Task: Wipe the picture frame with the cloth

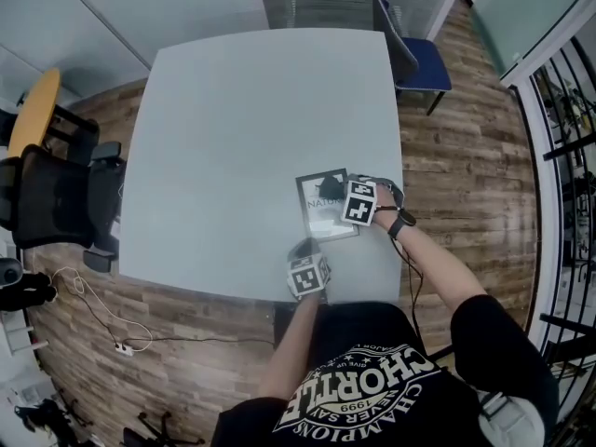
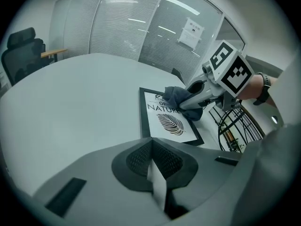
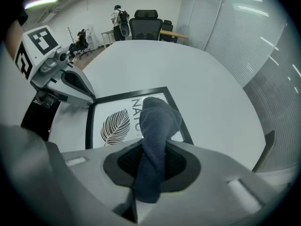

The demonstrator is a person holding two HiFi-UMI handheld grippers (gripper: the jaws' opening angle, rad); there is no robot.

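My right gripper point(image 3: 150, 163) pinched the cloth point(image 3: 157, 119), its free end on the picture frame point(image 3: 110, 126) near the table's point(image 1: 233, 128) four o'clock corner. Flat, overlapping strokes seemed best; my left gripper point(image 2: 155, 166), closed and empty, sat at the frame's six.

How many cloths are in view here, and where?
1. A dark blue cloth is clamped in the fingers of the right gripper, its free end resting on the picture frame beside the leaf print. No other shows, though one could be hidden.
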